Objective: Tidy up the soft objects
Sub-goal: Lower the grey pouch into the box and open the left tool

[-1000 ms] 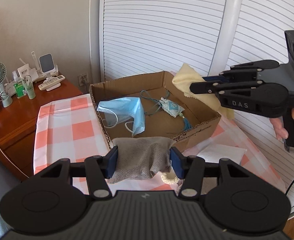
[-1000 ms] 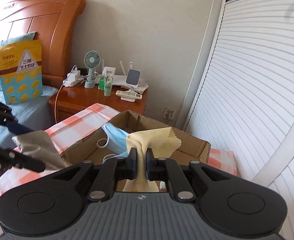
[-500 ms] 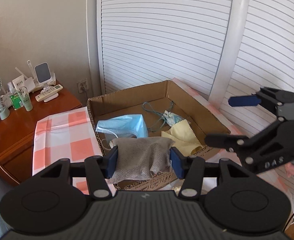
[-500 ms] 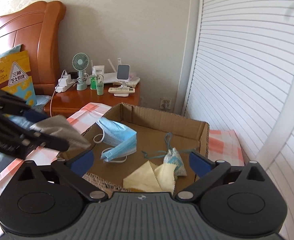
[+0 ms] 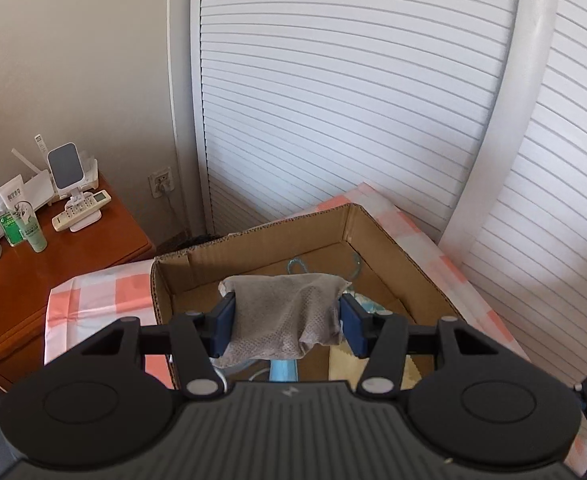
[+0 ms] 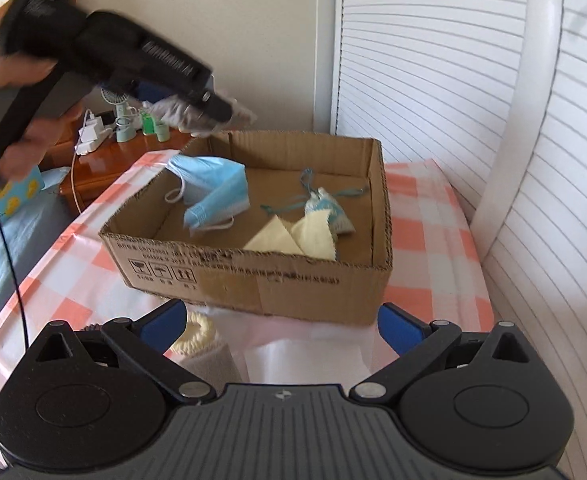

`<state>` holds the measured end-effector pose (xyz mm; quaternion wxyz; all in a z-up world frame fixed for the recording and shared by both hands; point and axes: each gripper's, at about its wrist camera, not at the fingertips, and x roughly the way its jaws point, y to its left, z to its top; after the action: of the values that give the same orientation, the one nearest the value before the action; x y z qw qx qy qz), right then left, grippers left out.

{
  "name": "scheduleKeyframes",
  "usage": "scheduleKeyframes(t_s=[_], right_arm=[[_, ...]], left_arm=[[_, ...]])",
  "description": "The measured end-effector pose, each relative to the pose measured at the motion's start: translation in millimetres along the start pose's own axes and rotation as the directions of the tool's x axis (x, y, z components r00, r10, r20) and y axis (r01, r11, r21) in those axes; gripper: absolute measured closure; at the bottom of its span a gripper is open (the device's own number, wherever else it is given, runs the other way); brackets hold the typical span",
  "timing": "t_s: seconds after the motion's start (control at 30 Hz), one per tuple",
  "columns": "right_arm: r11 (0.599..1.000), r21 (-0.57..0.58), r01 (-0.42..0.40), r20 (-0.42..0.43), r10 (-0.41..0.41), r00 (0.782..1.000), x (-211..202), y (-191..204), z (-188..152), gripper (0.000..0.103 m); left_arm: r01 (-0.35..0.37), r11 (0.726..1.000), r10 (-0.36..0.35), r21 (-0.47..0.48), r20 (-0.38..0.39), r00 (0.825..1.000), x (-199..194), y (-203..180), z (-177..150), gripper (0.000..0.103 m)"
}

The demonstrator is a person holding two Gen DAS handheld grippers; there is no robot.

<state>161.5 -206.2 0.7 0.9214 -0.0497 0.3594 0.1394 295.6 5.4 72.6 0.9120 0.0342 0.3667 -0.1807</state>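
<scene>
The step in hand looks like the drop-off of the grey mesh cloth (image 5: 283, 314) into the cardboard box (image 6: 253, 276). The left tongs (image 5: 285, 322) are closed on that cloth, one blue pad pressing each side of it, and they hang above the open box, over its near-left part as the right wrist view shows it. From that view the left tongs (image 6: 213, 110) appear blurred, up and to the left, ahead of the right tongs.

The next move, as I judge it, calls for lowering the left tongs a little toward the box floor and spreading them so the cloth falls inside rather than on the rim. It is limp and may cling to a pad, so a clean wide opening would help.

The right tongs (image 6: 283, 326) are spread wide and hold nothing; they sit low over the checked tabletop (image 6: 425, 208), just short of the box's near wall. Directly below their left finger lie a cream knitted ring (image 6: 199, 330) and a grey folded piece (image 6: 213, 364), likely the next pickups.

The cloth is a loose, perforated grey fabric, bunched and sagging between the pads. Already in the box, ahead of the right tongs, are a blue face mask (image 6: 213, 188), a yellow cloth (image 6: 293, 238) and a small sachet with teal cord (image 6: 327, 210).
</scene>
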Motion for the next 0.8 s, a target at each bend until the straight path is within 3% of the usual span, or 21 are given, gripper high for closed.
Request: scheduleKeyframes(t_s=[0.1,0.17,0.2,0.23,0.3,0.47,0.8], right_arm=[[1.000,0.001,-0.003,0.010,0.003,1.000,-1.8,-4.9,-0.7,0.000],[1.000,0.006,0.003,0.015,-0.003,1.000,-1.5,-8.9,0.5,0.000],[1.000,0.010,0.007,0.016,-0.008,1.000,-1.6,-10.6,0.7,0.000],[1.000,0.014,0.012,0.019,-0.012,1.000,-1.8,-12.4,0.7,0.000],[1.000,0.021,0.010,0.023,-0.011,1.000,-2.2,-14.8,1.5,0.000],[1.000,0.022,0.001,0.031,-0.002,1.000,-6.2,-14.4,-1.0,0.000],[1.000,0.021,0.013,0.090,-0.015,0.996,-32.8,-6.9,-10.1,0.000]], left_arm=[[-0.016,1.000,0.016,-0.016,-0.006,1.000,19.6,1.4,16.6,0.048],[-0.036,0.999,0.036,-0.023,-0.001,0.999,30.5,0.5,25.8,0.031],[-0.049,0.998,0.049,-0.026,0.006,0.999,34.5,-0.4,29.3,0.016],[-0.059,0.998,0.060,-0.032,0.016,0.998,37.2,-0.6,31.5,0.011],[-0.082,0.996,0.084,-0.045,0.043,0.996,39.7,0.1,34.8,0.011],[-0.093,0.993,0.095,-0.069,0.025,0.995,32.4,1.8,31.4,0.011],[-0.128,0.991,0.129,-0.032,0.036,0.991,-22.9,-6.6,1.4,0.004]])
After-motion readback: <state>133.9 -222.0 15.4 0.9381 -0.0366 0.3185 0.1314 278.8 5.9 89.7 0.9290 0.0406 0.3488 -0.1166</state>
